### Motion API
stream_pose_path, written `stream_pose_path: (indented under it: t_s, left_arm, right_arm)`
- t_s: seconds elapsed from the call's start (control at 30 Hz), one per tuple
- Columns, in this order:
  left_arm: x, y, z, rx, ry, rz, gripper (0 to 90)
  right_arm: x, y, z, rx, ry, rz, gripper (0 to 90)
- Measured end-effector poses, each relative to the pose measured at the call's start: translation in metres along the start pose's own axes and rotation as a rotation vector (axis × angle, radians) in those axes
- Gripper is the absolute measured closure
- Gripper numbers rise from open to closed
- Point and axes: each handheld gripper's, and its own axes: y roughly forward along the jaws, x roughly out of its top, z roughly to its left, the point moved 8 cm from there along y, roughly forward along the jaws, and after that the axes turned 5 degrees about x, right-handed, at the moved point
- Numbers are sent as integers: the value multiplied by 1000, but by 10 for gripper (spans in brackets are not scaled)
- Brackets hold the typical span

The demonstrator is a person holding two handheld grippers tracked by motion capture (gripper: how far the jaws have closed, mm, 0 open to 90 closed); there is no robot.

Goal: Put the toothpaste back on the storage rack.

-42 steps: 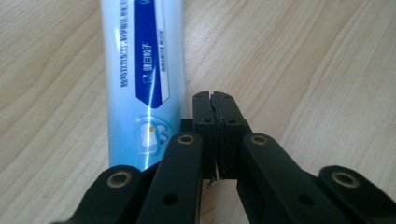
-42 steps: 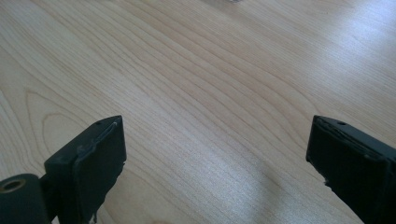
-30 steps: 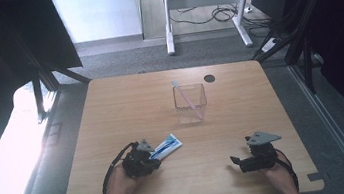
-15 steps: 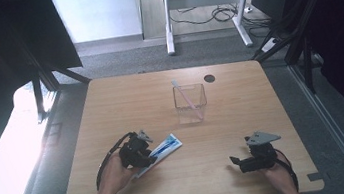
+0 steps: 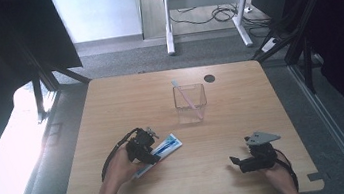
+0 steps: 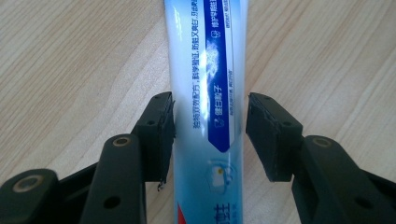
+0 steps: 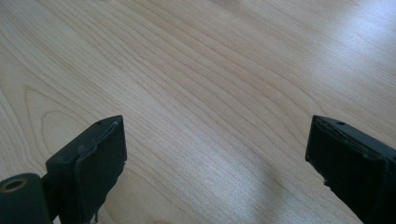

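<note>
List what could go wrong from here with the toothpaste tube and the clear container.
1. The left gripper has just been opening; the toothpaste tube lies on the table between its jaws, with a gap at one pad. Lifting now would likely leave it behind.
2. The clear container already holds a toothbrush leaning across it, which an incoming tube might knock.

Bare tabletop [image 5: 245, 132] lies open between toothpaste tube [image 5: 163, 149] and clear box [image 5: 190, 97].

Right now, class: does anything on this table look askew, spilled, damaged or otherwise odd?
Nothing spilled or broken. The toothpaste tube lies flat and slantwise on the table between the left gripper's parted pads. A toothbrush leans diagonally in the clear container.
</note>
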Motion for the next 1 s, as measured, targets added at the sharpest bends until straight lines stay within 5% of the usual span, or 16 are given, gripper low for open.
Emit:
stream_pose_path:
  t_s: [0.53,0.73,1.0]
  left_arm:
    - [6,15,0,22,45,78,489]
    - [7,9,0,23,37,68,651]
    - [7,5,1,2,5,22,715]
  right_arm:
    - [0,0,0,-1,-3,3,54]
    - [0,0,0,-1,-6,3,54]
    - [-1,0,-1,-2,1,1,54]
